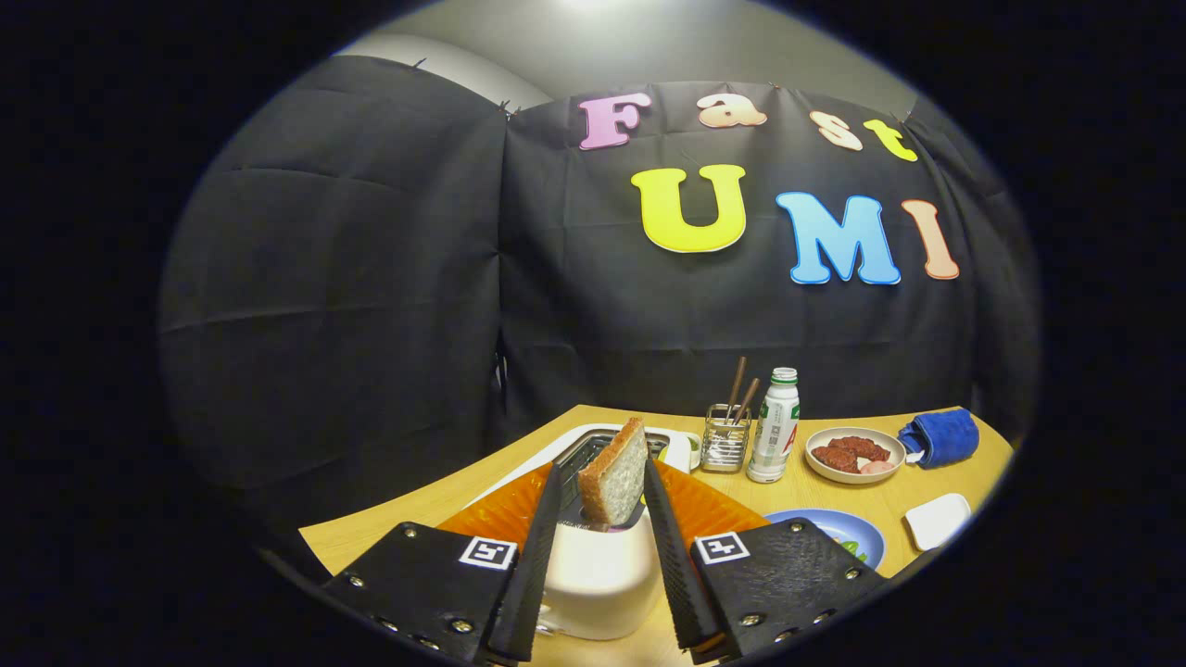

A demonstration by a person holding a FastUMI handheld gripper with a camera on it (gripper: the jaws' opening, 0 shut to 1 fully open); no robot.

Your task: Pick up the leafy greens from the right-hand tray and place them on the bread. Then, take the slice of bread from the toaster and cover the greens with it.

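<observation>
Brown toasted bread slice [613,472] sits tilted between my fingers [603,477], both pinching its sides, lifted above the white toaster [600,576]. Orange ridged plate [709,508] lies beyond on the wooden surface [408,514]; blue plate [857,533] near right.

1. The claw [602,468] and its fingers are hiding most of the orange ribbed plate [709,508]; whether both fingers are pressing the brown bread slice [614,474] is staying unclear.
2. The bread slice is covering part of the white toaster's [598,574] slot.
3. The right finger mount is cutting off the blue round plate [857,530], leaving only a green scrap showing.
4. The white plastic bottle's [775,426] label is looking too small to read.
</observation>
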